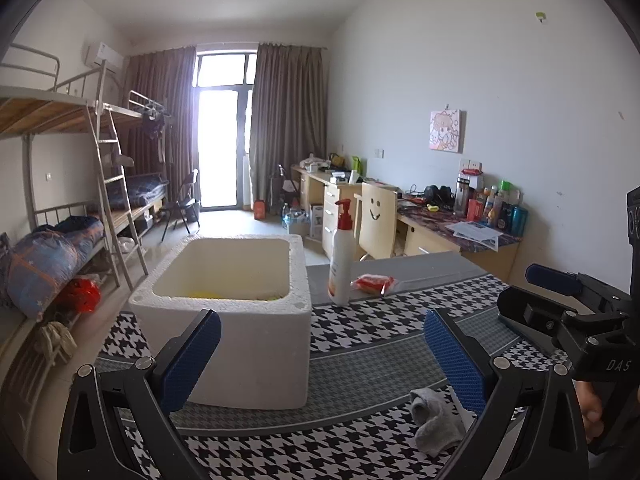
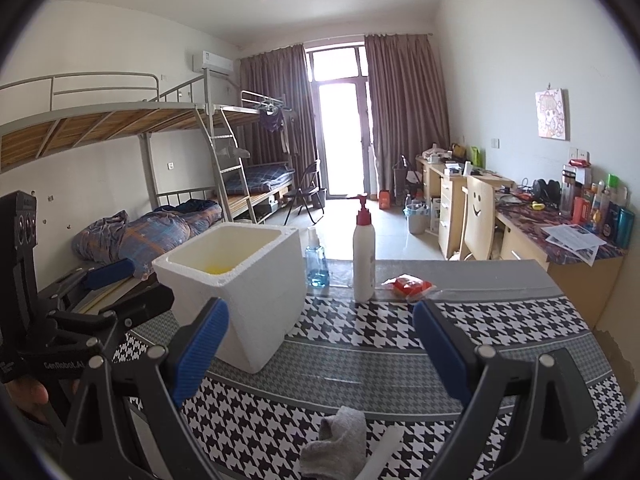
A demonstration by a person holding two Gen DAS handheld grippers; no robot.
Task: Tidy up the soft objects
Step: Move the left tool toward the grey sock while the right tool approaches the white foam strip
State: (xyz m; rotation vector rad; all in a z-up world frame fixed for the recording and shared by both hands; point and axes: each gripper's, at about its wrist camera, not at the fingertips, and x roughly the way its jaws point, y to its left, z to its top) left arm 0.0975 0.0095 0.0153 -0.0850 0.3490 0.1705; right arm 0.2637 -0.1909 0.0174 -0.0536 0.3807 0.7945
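A grey sock [image 1: 436, 420] lies crumpled on the houndstooth tablecloth [image 1: 360, 320], just inside my left gripper's right finger; it also shows in the right wrist view [image 2: 340, 440], below and between my right gripper's fingers. A white foam box [image 1: 232, 296] stands open on the table with something yellow [image 2: 218, 269] at its bottom. My left gripper [image 1: 322, 360] is open and empty in front of the box. My right gripper [image 2: 320, 352] is open and empty, above the sock. A red soft packet [image 1: 374, 283] lies at the table's far side.
A white pump bottle with a red top [image 2: 363, 256] and a small blue bottle [image 2: 317, 264] stand behind the box. A white strip [image 2: 384, 452] lies beside the sock. Bunk beds line the left wall, a cluttered desk and chair the right.
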